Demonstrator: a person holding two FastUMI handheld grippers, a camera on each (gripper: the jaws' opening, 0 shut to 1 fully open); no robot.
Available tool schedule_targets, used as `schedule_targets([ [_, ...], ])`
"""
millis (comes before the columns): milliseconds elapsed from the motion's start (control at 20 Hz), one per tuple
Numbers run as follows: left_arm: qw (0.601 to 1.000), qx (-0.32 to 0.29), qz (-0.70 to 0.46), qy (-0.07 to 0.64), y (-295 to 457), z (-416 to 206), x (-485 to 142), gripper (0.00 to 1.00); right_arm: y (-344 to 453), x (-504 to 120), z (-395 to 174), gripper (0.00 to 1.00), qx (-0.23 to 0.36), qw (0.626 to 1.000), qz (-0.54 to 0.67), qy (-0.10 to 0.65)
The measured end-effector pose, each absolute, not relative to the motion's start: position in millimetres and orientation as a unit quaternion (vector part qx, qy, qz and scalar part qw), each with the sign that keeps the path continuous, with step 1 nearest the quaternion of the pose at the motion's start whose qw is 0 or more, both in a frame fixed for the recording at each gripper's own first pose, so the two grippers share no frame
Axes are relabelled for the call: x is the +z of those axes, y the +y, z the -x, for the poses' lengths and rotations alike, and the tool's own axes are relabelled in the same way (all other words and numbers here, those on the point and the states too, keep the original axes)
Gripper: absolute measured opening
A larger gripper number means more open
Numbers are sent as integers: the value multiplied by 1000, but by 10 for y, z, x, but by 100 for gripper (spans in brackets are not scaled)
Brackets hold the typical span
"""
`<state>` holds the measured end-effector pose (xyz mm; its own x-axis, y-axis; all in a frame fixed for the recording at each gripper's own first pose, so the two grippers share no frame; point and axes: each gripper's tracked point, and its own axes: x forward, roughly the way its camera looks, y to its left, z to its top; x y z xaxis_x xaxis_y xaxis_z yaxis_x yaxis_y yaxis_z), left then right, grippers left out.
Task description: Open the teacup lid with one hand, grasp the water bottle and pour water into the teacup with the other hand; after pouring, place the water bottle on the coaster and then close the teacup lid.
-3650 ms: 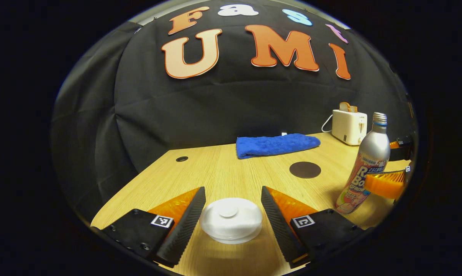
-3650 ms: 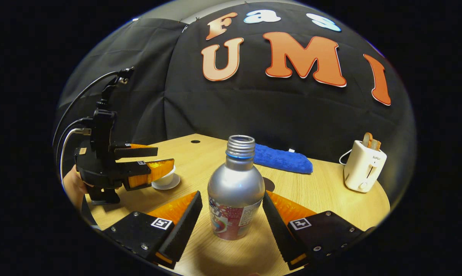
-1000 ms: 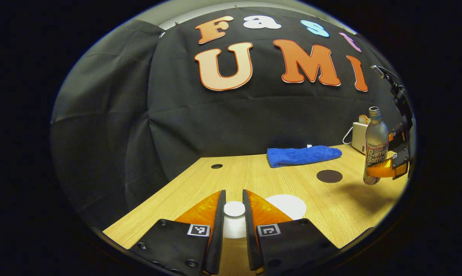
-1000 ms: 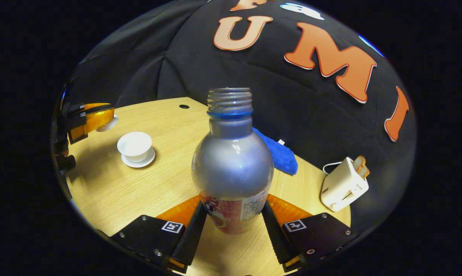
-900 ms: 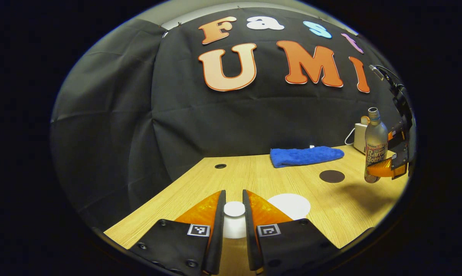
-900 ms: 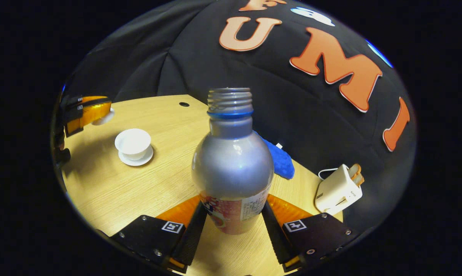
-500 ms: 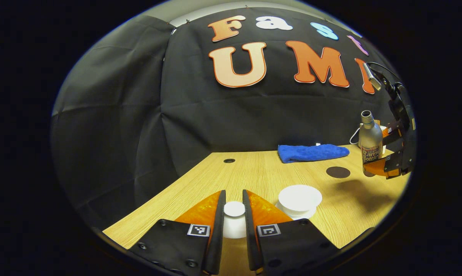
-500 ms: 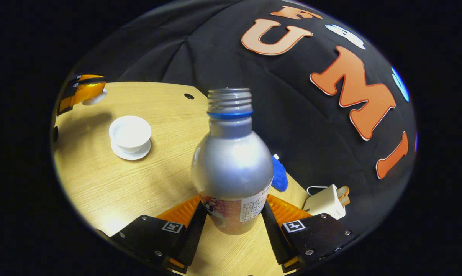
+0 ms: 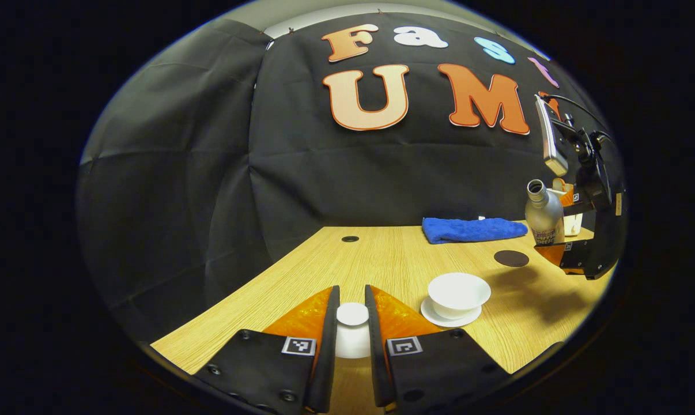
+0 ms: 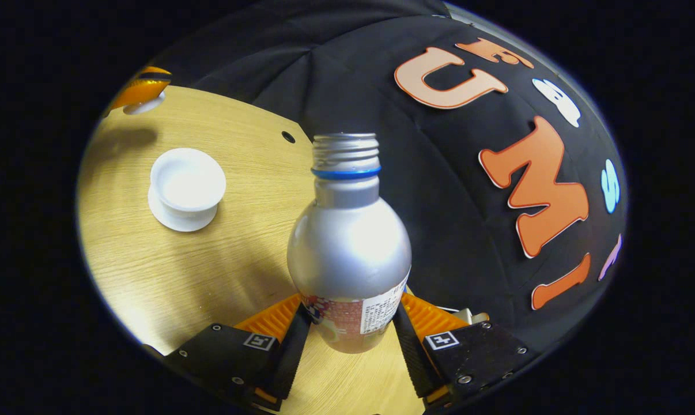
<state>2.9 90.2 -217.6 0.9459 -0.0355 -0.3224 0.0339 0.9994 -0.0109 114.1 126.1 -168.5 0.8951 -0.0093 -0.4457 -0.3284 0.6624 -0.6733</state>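
My left gripper is shut on the knob of the white teacup lid, held above the wooden table. The uncovered white teacup stands on its saucer to the right of it. In the right gripper view the silver water bottle, uncapped, sits between the fingers of my right gripper, which is shut on it. The bottle is lifted and tilted toward the teacup. The left gripper view has the bottle and right gripper far right, above the dark round coaster.
A blue towel lies at the back of the table. A white toaster stands behind the bottle. A small hole is in the tabletop near the wall. The left gripper's fingers and lid show at far left.
The right gripper has tipped the bottle further toward the teacup and carried it closer. The left gripper with the lid has drifted left, away from the cup, which now shows fully.
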Motion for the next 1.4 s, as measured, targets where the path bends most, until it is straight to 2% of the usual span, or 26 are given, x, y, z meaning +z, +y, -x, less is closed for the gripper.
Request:
schedule_targets([
  [500, 986, -13, 10, 168, 993, 22, -2259, 31, 1552, -1594, -1241, 79, 76, 845, 513, 132],
  [950, 985, -9, 12, 172, 1059, 33, -2317, 31, 1596, -1473, -1340, 79, 33, 777, 625, 63],
  [1000, 985, -9, 12, 171, 1065, 35, -2320, 36, 1598, -1476, -1340, 78, 32, 773, 631, 61],
  [1050, 985, -10, 11, 173, 1060, 39, -2326, 31, 1601, -1473, -1357, 78, 33, 767, 638, 58],
  [1350, 984, -10, 12, 175, 1087, 35, -2344, 31, 1588, -1451, -1454, 78, 22, 721, 692, 31],
  [1400, 984, -11, 13, 175, 1082, 39, -2338, 36, 1594, -1434, -1460, 78, 19, 716, 698, 25],
])
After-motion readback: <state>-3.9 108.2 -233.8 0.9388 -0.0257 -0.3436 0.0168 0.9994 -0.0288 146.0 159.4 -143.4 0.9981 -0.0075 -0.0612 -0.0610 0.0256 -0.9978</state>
